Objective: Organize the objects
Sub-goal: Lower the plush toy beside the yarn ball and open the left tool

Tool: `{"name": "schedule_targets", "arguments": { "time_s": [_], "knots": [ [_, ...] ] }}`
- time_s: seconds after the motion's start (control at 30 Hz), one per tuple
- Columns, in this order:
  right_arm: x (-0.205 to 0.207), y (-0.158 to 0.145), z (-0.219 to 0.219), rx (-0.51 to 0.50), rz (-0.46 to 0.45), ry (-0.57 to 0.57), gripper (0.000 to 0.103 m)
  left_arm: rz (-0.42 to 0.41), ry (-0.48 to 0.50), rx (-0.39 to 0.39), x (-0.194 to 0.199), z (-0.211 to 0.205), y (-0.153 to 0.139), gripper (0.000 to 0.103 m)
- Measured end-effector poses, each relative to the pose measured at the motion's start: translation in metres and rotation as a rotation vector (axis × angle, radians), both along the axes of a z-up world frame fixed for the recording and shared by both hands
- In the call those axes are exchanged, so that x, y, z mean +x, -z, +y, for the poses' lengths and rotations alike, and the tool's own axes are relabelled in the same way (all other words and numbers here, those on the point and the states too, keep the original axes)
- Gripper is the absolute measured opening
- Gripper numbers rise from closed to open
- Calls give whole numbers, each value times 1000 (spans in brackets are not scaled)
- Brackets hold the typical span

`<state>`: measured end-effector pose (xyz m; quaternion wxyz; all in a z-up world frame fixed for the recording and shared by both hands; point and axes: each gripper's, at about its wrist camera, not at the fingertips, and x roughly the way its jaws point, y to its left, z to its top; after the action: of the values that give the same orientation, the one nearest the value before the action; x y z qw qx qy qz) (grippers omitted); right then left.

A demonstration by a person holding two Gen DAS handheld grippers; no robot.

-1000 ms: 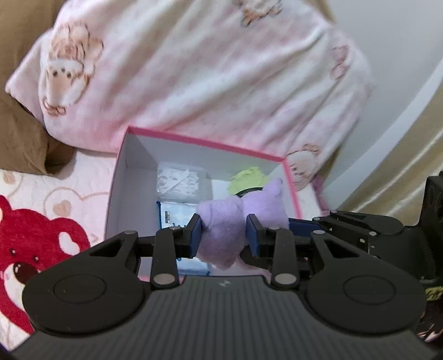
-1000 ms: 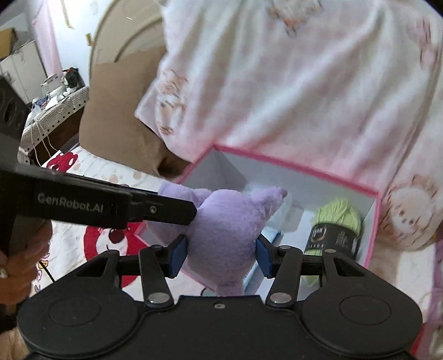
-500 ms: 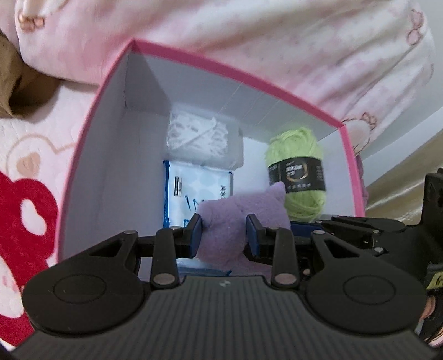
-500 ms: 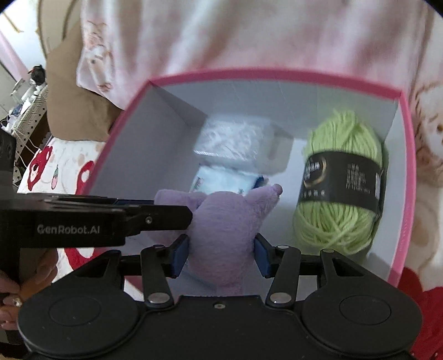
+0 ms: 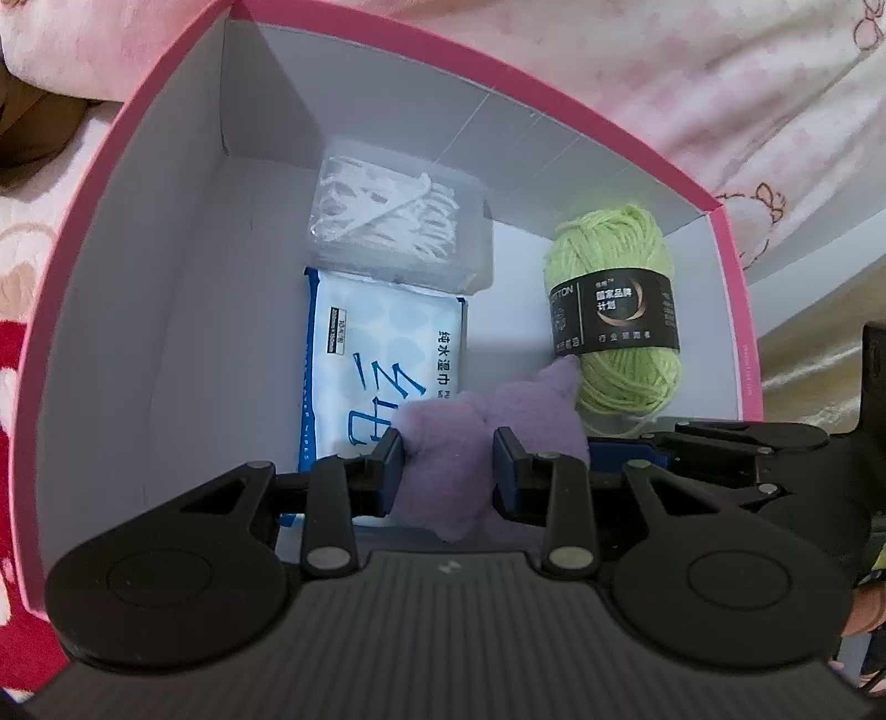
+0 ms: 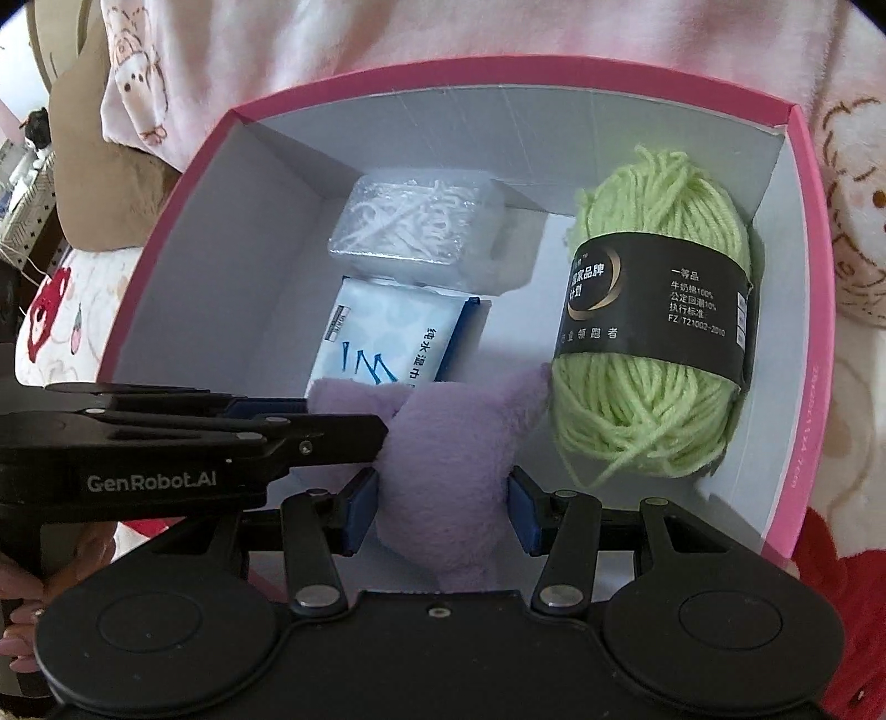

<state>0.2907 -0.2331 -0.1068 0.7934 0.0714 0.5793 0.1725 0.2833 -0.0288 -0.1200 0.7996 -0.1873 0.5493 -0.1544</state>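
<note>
Both grippers are shut on one purple plush toy (image 5: 476,443) (image 6: 448,471), held low inside a pink-rimmed box (image 5: 166,99) (image 6: 803,221). My left gripper (image 5: 446,468) pinches its left part. My right gripper (image 6: 440,509) pinches its body. The left gripper also shows from the side in the right wrist view (image 6: 310,429). One plush ear touches a green yarn ball (image 5: 620,310) (image 6: 659,343) with a black label. A blue-white wet wipes pack (image 5: 376,365) (image 6: 387,343) lies partly under the plush.
A clear case of white floss picks (image 5: 387,227) (image 6: 415,227) lies at the box's far side. A pink bear-print quilt (image 5: 664,83) (image 6: 498,27) is piled behind the box. The box stands on a bedsheet with red bears (image 6: 50,299).
Both grippers moved forward and down with the plush, from above the near rim into the box. The plush ear now touches the yarn.
</note>
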Motion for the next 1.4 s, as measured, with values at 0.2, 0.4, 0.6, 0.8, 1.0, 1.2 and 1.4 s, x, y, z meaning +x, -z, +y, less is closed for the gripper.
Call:
{"name": "schedule_targets", "arguments": {
  "time_s": [0.2,0.4,0.6,0.8,1.0,1.2,1.4],
  "knots": [
    [-10,-7,7,-64,-44,-33,60,-12,-1,21,-3,-3,2,34],
    [-23,-14,7,-77,-104,-48,56,6,21,-1,-3,-12,5,32],
    [-24,-12,9,-61,-130,-41,44,-15,1,29,-4,-19,4,32],
    [-27,-12,8,-49,-138,-20,44,-7,0,28,-2,-25,3,33],
    [-36,-19,2,-42,-179,1,44,-88,5,122,-11,-24,-17,40],
    [-77,-66,13,-120,-380,-70,44,-98,3,141,-28,-15,-40,42],
    [-119,-112,19,-107,-443,-108,46,-115,32,177,-65,-6,-81,48]
  ]
}}
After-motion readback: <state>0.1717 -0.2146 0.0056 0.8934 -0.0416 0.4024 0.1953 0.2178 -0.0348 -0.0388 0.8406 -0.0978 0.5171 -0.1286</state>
